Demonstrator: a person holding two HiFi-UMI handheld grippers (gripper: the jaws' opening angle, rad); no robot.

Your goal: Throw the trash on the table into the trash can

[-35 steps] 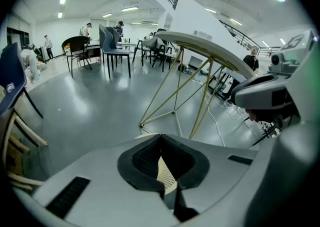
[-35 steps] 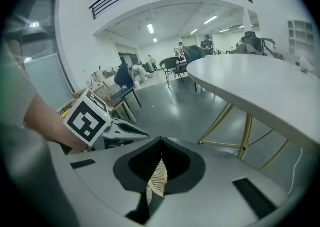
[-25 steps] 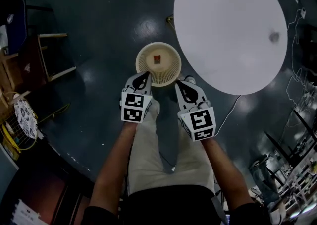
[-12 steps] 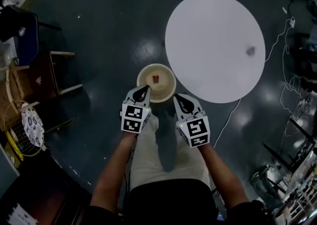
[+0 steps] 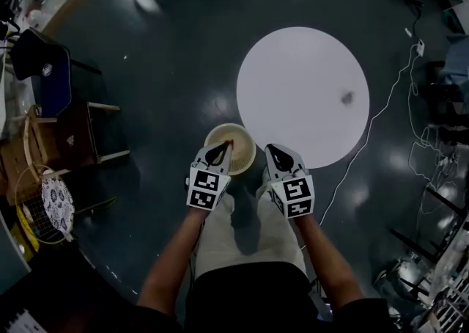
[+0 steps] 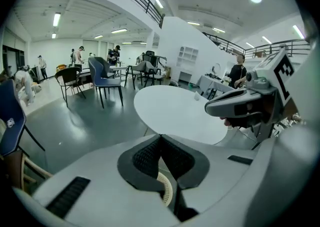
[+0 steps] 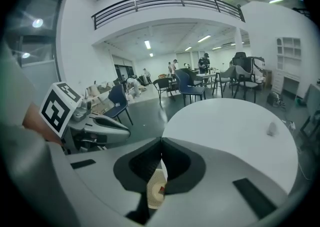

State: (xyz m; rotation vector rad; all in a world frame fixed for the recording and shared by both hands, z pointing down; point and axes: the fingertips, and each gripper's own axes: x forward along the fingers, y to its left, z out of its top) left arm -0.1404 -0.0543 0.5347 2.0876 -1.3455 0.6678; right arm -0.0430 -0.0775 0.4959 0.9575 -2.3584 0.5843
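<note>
Black-padded, the left claw [image 5: 225,145] and the right claw [image 5: 270,148] were each pressed fully together with nothing between the jaws. They were held side by side above the dark floor [image 5: 168,67], the left one's tip over the rim of the cream, lattice-walled trash can [image 5: 240,154], which held a small red scrap [image 7: 161,189]. Just beyond the can stood the round white counter [image 5: 293,82], and toward its far right side, well apart from both claws, lay the trash [image 5: 346,97], a small crumpled greyish lump.

Matt table [image 5: 300,82], ribbed plastic trash can [image 5: 248,141]
</note>
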